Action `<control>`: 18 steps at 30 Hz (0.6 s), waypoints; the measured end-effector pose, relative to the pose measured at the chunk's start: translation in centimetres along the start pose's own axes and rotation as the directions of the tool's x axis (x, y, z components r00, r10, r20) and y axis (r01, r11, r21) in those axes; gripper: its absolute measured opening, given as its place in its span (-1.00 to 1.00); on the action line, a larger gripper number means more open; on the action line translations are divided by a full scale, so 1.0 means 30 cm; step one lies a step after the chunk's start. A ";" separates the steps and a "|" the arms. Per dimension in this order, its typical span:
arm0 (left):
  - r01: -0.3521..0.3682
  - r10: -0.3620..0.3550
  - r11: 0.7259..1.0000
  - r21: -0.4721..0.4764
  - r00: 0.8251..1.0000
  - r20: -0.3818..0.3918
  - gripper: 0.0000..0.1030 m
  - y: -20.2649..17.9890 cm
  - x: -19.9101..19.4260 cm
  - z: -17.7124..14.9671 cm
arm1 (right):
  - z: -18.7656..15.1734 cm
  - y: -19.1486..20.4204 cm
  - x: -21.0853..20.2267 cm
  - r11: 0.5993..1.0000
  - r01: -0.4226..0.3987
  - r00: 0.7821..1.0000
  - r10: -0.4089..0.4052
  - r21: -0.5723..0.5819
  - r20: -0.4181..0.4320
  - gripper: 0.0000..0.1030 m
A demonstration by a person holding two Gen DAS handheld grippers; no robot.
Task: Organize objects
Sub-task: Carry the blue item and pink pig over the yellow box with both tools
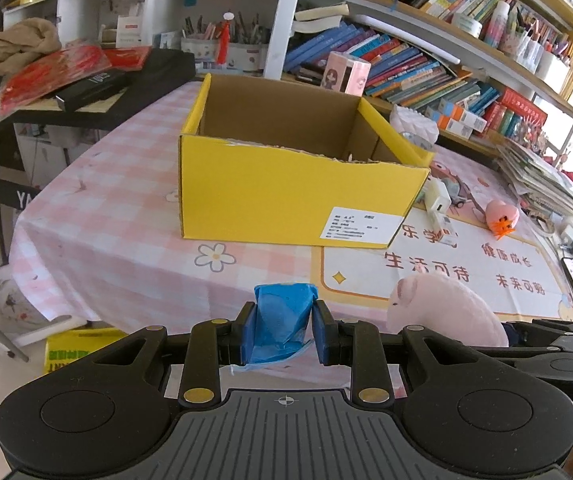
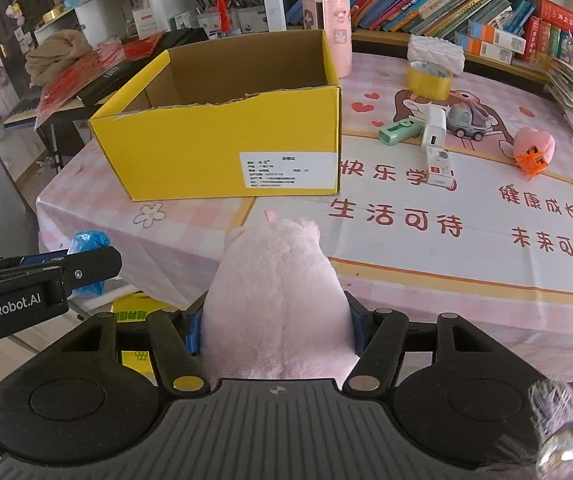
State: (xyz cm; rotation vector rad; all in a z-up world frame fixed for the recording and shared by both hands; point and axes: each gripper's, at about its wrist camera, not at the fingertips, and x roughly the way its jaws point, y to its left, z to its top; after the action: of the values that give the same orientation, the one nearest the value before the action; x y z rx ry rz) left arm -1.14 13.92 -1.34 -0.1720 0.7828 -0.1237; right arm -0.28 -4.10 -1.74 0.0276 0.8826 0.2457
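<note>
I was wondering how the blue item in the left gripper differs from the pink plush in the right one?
The blue wrapped item is small, crinkly and plastic-looking; the pink plush is fuzzy and soft. The blue item sits within the left gripper fingers, while the plush bulges well past the right gripper. Both are clamped and held short of the yellow box, over the table's near edge.

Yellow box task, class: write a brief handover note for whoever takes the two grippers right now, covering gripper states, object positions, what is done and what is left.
Left gripper: shut on the blue packet, held short of the table's near edge.
Right gripper: shut on the pink plush toy, at the near edge.
Yellow box: open on the table; what shows of its inside looks empty.
On the table right of the box: green eraser case, white charger, toy car, pink toy with orange feet, yellow tape roll.
Done: two items picked up.
Left: probably drop both into the box, then gather the rest.
</note>
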 end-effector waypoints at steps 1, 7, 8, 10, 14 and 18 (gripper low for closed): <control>0.001 -0.001 1.000 -0.002 1.000 0.000 -0.47 0.004 -0.001 0.001 | 0.002 0.006 0.000 1.000 0.000 1.000 0.000 -0.003 0.000 0.19; 0.006 -0.006 1.000 -0.010 1.000 0.003 -0.47 0.020 -0.003 0.005 | 0.007 0.033 -0.001 1.000 0.003 1.000 -0.003 -0.021 0.003 0.19; 0.006 -0.006 1.000 -0.008 1.000 0.006 -0.47 0.020 -0.006 0.007 | 0.009 0.035 -0.001 1.000 0.005 1.000 -0.004 -0.021 0.005 0.19; 0.006 -0.006 1.000 -0.005 1.000 0.014 -0.47 0.020 -0.009 0.011 | 0.015 0.039 -0.004 1.000 0.008 1.000 -0.008 -0.022 0.013 0.19; 0.011 -0.010 1.000 -0.005 0.999 0.040 -0.47 0.015 -0.014 0.028 | 0.028 0.047 -0.017 0.999 0.016 0.999 -0.014 -0.039 0.045 0.19; 0.015 -0.015 1.000 0.001 0.995 0.096 -0.47 0.004 -0.023 0.077 | 0.062 0.047 -0.042 0.998 0.035 0.992 -0.028 -0.059 0.121 0.19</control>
State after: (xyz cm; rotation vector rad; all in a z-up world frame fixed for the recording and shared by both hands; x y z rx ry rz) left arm 0.03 14.40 0.74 -0.1827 0.6862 -0.1289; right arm 0.10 -2.88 0.57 -0.0278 0.7546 0.2387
